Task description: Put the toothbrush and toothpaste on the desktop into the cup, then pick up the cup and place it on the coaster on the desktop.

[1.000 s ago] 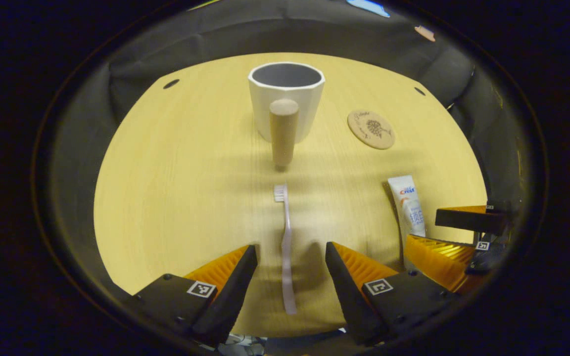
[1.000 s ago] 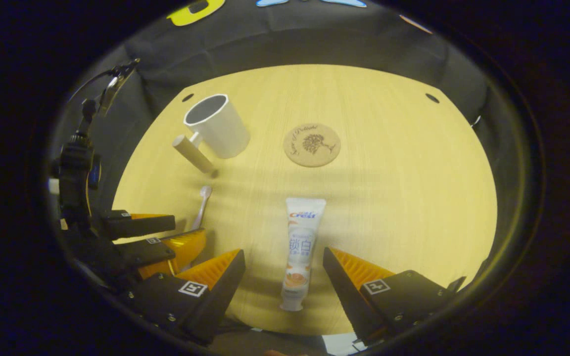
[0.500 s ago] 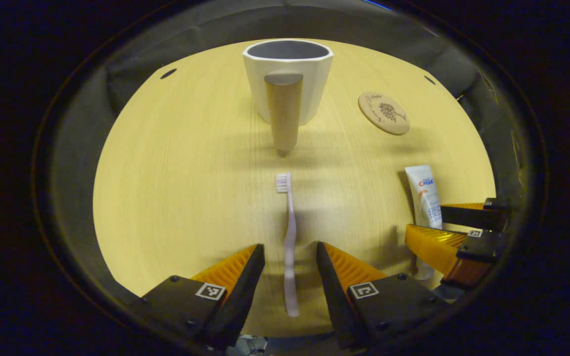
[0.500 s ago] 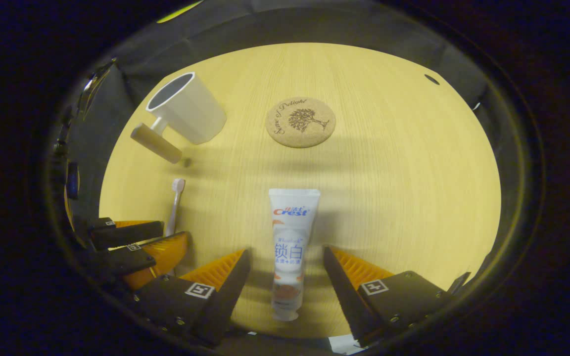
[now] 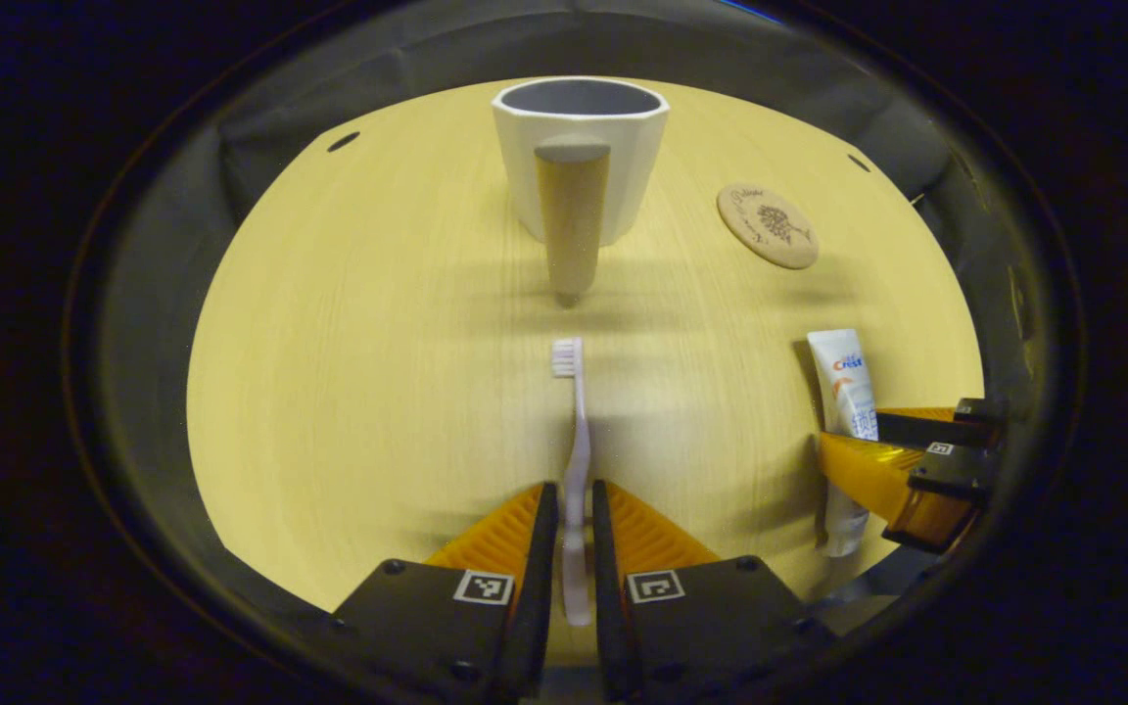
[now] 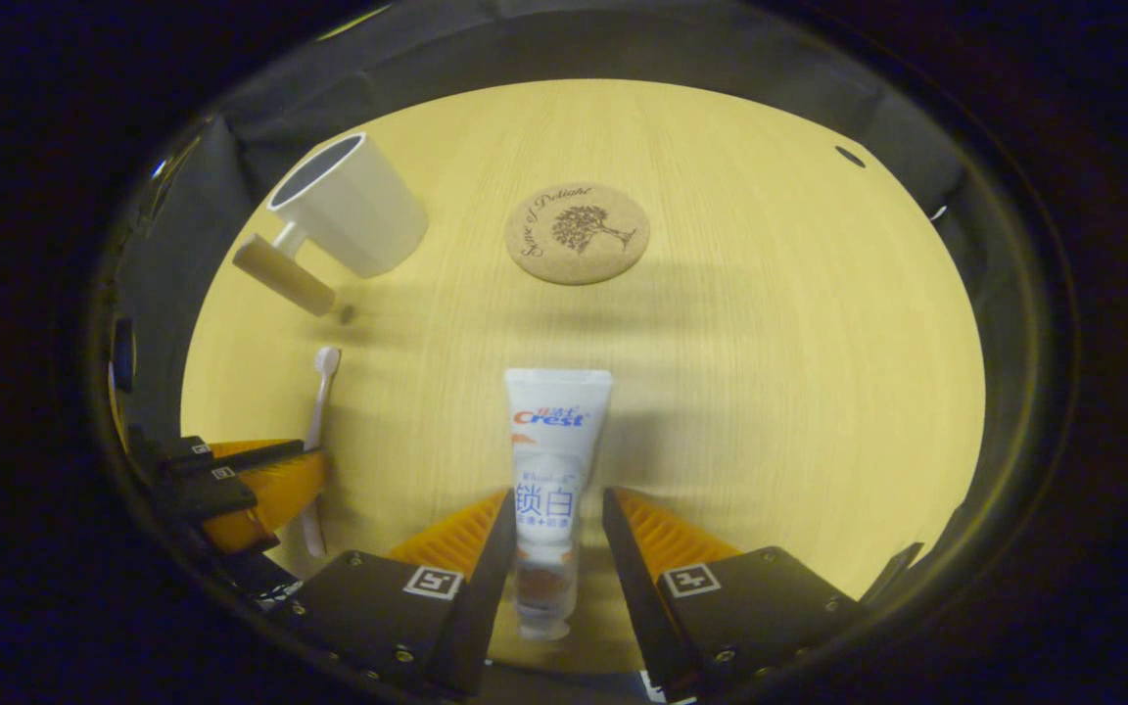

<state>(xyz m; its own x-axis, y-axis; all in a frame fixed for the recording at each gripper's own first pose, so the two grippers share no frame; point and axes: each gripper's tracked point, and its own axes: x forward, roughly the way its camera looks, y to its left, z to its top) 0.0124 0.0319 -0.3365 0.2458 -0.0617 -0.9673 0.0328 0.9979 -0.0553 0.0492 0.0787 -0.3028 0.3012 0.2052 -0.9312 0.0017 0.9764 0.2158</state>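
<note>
In the left gripper view, the left gripper (image 5: pixel 574 514) at the bottom centre has its fingers closed in against both sides of the toothbrush (image 5: pixel 575 460) handle, which lies flat on the desktop (image 5: pixel 349 352) with its bristles pointing up the frame toward the cup (image 5: pixel 581 157) at the top centre. In the right gripper view, the right gripper (image 6: pixel 556 524) at the bottom centre is narrowed around the toothpaste (image 6: pixel 550 480), both fingers against the tube's sides as far as can be seen, the tube flat on the wood. The coaster (image 6: pixel 577 233) lies bare above the toothpaste, right of the cup at the upper left.
</note>
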